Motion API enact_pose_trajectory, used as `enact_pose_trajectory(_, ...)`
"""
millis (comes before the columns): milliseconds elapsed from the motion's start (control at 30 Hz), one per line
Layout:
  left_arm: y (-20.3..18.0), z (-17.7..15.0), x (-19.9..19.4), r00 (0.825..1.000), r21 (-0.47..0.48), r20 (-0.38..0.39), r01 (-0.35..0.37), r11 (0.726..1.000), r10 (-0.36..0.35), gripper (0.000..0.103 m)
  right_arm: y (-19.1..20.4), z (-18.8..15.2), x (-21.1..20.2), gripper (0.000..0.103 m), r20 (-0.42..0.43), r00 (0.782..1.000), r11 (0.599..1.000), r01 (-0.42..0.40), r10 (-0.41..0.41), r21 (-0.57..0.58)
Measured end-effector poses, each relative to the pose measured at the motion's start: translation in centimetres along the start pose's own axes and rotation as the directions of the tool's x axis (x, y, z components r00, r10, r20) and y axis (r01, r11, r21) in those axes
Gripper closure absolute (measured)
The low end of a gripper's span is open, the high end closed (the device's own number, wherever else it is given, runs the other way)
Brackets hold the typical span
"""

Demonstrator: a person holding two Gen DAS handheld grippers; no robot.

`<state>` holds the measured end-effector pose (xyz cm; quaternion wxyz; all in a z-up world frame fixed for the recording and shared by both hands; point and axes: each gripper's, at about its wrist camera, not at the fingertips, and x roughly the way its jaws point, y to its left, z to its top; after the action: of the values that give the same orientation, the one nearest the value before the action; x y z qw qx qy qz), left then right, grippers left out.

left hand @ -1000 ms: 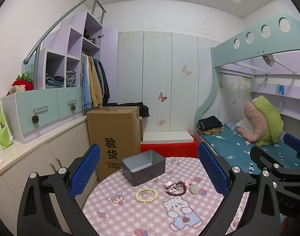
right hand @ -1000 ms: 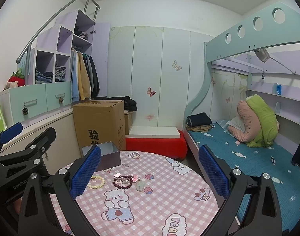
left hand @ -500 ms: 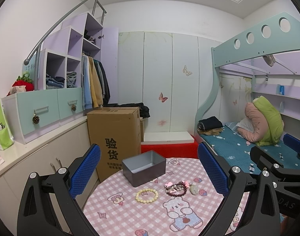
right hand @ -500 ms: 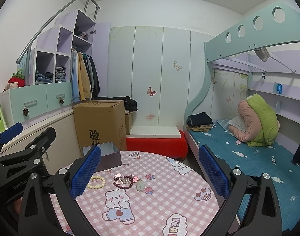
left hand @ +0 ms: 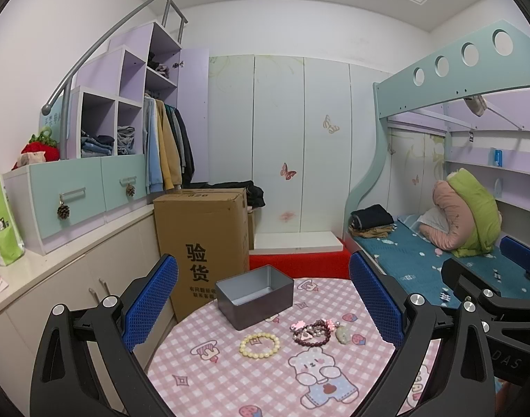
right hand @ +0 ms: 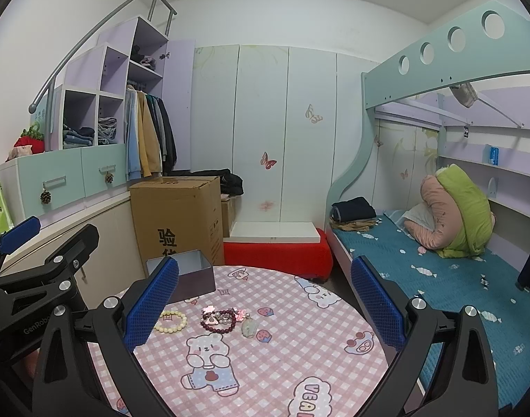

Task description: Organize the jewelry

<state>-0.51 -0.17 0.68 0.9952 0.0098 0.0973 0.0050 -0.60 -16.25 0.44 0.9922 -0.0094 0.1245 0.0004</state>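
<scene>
On the round table with a pink checked cloth (left hand: pixel 230 375) stands an open grey tin box (left hand: pixel 254 295), empty inside. In front of it lie a cream bead bracelet (left hand: pixel 259 345), a dark red bead bracelet with pink charms (left hand: pixel 311 332) and a pale green pendant (left hand: pixel 343 334). My left gripper (left hand: pixel 263 300) is open and empty, held above the table's near side. My right gripper (right hand: pixel 265 304) is open and empty too. In the right wrist view the box (right hand: pixel 192 276), cream bracelet (right hand: pixel 171 321), dark bracelet (right hand: pixel 219 320) and pendant (right hand: pixel 249 328) show; the left finger partly hides the box.
A tall cardboard box (left hand: pixel 204 243) stands behind the table on the left, beside a low cabinet (left hand: pixel 56 278). A red step (left hand: pixel 299 260) lies behind the table. A bunk bed with blue bedding (right hand: pixel 421 271) runs along the right.
Both views have shifted very slightly; the table objects have not moved and both grippers stay open.
</scene>
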Motion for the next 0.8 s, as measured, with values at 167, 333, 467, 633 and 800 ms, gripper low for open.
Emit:
enact_pose_trajectory(167,0.0,0.1,-0.1,1.0,-0.001,-0.004,0.001,1.0,-0.001,0.007,-0.1,0.0,0.1,0.006,-0.002,1.0,1.0,0.0,0.0,0.001)
enact_pose_trajectory(333,0.2,0.1,0.0,1.0,-0.001,-0.005,0.0,1.0,0.0,0.007,0.0,-0.2,0.2,0.006,-0.005,1.0,1.0,-0.001,0.001,0.002)
enact_pose_trajectory(467,0.2,-0.3,0.2,1.0,-0.002,-0.006,0.002,1.0,-0.002,0.007,0.0,-0.1,0.2,0.006,-0.006,1.0,1.0,-0.002,0.002,0.003)
enact_pose_trajectory(633,0.2,-0.4,0.2,1.0,-0.002,-0.008,0.002,1.0,-0.002,0.007,0.0,-0.1,0.2,0.006,-0.008,1.0,1.0,-0.001,0.001,0.003)
enact_pose_trajectory(800,0.3,-1.1,0.3,1.0,-0.012,-0.027,0.009,1.0,-0.009,0.007,0.4,-0.9,0.3,0.006,-0.022,1.0,1.0,0.005,-0.005,-0.002)
